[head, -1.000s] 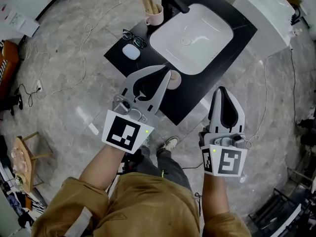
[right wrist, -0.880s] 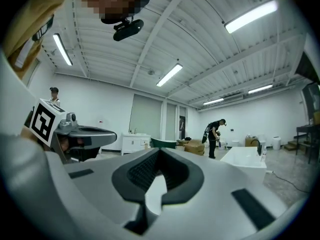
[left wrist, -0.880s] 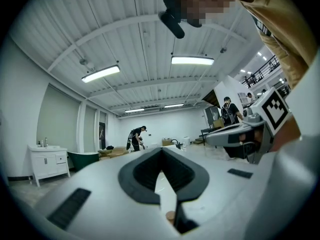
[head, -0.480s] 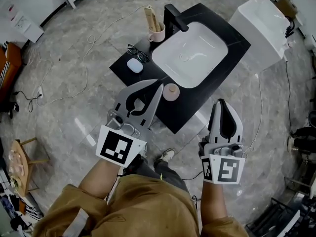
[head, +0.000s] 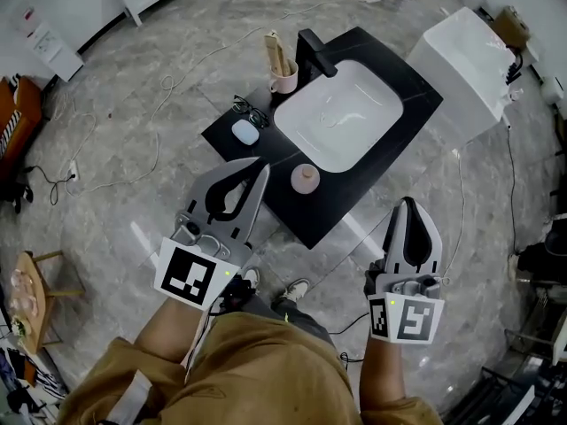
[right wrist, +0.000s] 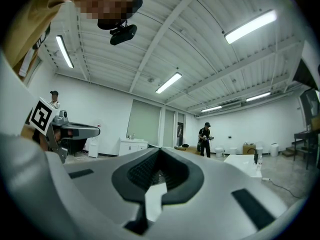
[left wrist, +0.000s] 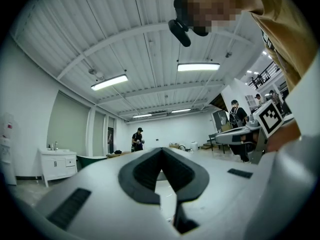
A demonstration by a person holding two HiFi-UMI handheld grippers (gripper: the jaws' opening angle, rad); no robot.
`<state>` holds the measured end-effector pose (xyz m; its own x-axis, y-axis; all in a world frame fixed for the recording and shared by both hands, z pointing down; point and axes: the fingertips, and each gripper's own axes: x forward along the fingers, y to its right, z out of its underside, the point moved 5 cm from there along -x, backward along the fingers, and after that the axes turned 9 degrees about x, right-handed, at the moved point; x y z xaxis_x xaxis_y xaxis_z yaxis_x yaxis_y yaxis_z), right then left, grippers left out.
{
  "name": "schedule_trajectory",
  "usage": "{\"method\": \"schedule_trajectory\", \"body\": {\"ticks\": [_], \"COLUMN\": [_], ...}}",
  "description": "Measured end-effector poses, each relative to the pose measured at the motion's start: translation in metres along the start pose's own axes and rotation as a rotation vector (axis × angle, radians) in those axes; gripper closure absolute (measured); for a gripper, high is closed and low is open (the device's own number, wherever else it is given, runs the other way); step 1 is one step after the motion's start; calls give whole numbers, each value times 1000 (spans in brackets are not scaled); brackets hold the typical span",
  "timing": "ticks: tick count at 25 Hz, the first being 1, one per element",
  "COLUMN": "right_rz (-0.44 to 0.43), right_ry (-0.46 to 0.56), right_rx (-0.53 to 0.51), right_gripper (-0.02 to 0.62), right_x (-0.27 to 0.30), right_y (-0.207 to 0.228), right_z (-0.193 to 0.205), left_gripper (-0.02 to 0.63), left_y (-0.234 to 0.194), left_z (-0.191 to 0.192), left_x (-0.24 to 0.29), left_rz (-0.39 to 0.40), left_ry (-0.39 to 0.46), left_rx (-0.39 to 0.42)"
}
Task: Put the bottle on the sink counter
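The small pink bottle (head: 306,178) stands upright on the black sink counter (head: 409,87), in front of the white basin (head: 338,113). My left gripper (head: 260,164) hovers to the left of the bottle, clear of it, with its jaws shut and nothing in them. My right gripper (head: 409,204) is held over the floor, to the right of the counter's near corner, also shut and empty. The left gripper (left wrist: 161,150) and the right gripper (right wrist: 160,152) each look out across the room in their own views, where the bottle does not show.
On the counter are a black faucet (head: 314,51), a pink cup (head: 283,79) holding tall items, glasses (head: 250,106) and a white case (head: 243,132). A white fixture (head: 469,47) stands to the right. Cables (head: 159,104) trail over the marble floor.
Both grippers have drawn back from the counter toward the person. The left gripper, close beside the bottle a second ago, now stands apart from it. The bottle stays on the counter.
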<state>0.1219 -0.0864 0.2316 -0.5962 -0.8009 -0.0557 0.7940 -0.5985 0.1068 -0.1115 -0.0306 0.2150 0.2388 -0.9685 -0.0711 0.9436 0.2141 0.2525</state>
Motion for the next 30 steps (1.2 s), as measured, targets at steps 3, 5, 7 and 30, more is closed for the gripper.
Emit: {"method": "schedule_trajectory", "body": {"ticks": [3,5,7,30], "right_rz": [4,7,14,42], "right_ry": [4,6,10,23], "right_rx": [-4,-5,-5,-7], "right_gripper": [592,592,592,594], "right_x": [-6,-10,-14,-27], "right_y": [3,5,9,15], "right_z": [-7,-10,-13,-26], "left_gripper": [604,604,604,604], "left_y": [-6,-10,-14,-29], "left_z": [-7,-10,-13,-29], "left_x": [-8,-14,-19,-38], "left_rz": [-26,-40,-45,-65], "left_ry": [4,2,9,42], "left_rx": [-5,-7,22,79]}}
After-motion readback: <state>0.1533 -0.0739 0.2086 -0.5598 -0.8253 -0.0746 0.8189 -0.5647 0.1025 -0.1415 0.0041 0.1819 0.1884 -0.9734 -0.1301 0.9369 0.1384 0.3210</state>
